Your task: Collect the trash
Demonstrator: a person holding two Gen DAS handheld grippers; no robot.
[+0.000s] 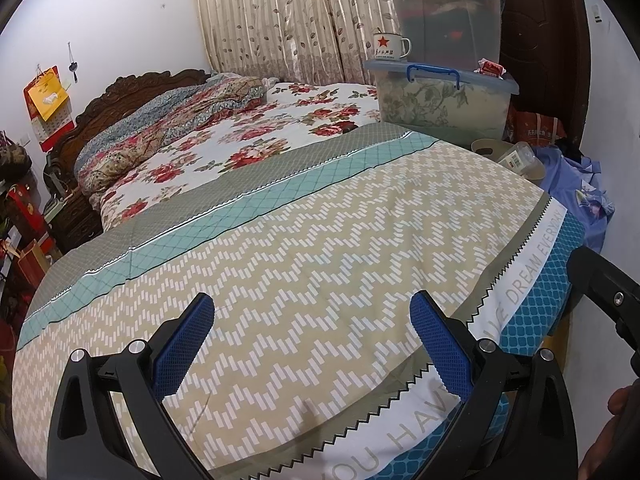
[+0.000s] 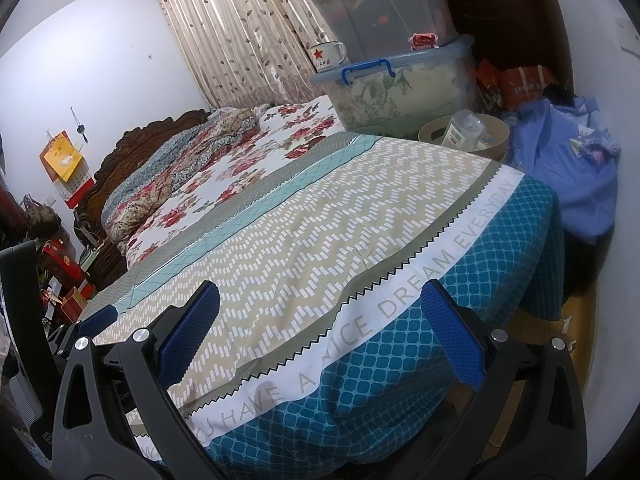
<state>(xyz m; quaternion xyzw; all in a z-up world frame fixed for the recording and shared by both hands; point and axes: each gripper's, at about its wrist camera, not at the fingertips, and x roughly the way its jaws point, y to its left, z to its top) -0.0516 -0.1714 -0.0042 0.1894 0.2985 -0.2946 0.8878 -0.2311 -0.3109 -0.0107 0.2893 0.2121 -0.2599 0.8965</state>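
A beige round bin [image 1: 482, 145] stands past the far right corner of the bed, and a clear plastic bottle [image 1: 520, 158] leans in it. The right wrist view shows the same bin [image 2: 502, 138] and bottle [image 2: 464, 130]. A small red packet [image 1: 490, 68] [image 2: 424, 42] lies on a storage box lid. My left gripper [image 1: 316, 340] is open above the chevron bedcover [image 1: 320, 240], holding nothing. My right gripper [image 2: 320, 328] is open over the bed's near edge, also with nothing in it. No loose trash shows on the bedcover [image 2: 320, 220].
Stacked clear storage boxes [image 1: 444, 104] with an enamel mug [image 1: 390, 46] stand beside the bed. A blue garment [image 2: 568, 172] is heaped by the wall. Folded quilts [image 1: 168, 128] lie at the headboard. Red bags [image 1: 32, 256] crowd the floor at left. A hand [image 1: 618, 420] shows at right.
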